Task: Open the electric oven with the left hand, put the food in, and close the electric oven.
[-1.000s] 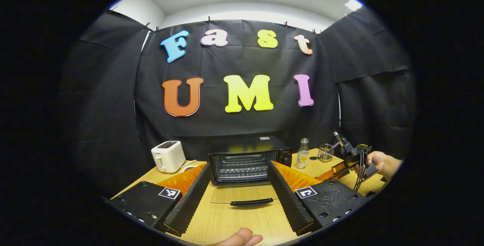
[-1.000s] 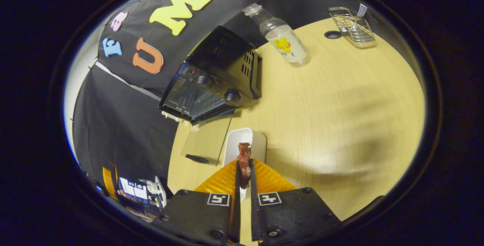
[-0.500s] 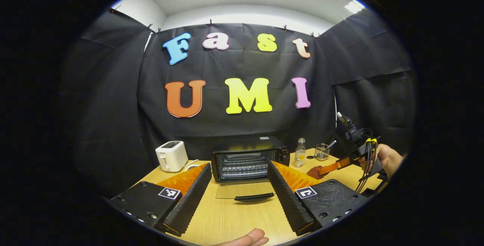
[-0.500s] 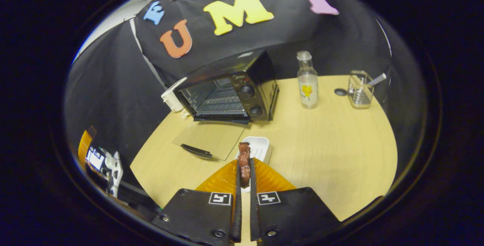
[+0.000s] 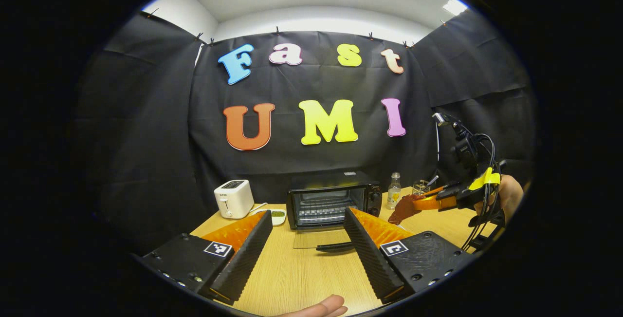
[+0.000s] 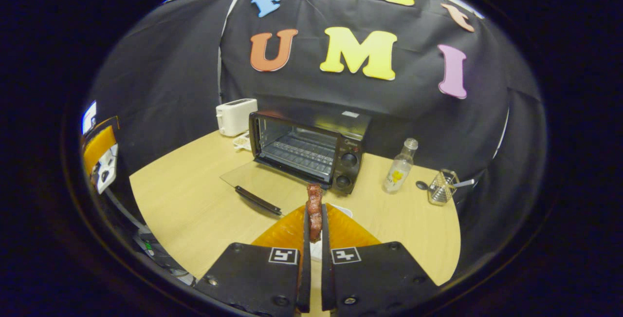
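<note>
Black cloth backs the wooden desk (image 6: 194,205), where we see the oven (image 6: 311,149) with its glass door (image 6: 253,183) folded flat. Our right gripper (image 6: 314,219) has its jaws clamped on the food (image 6: 314,210), held in the air before the oven's mouth. Our left gripper (image 5: 304,239) hangs above the desk, jaws wide apart. A toaster (image 5: 234,198) and bottle (image 6: 400,166) flank the oven.

toaster (image 6: 235,116) left of oven (image 6: 305,145)
</note>
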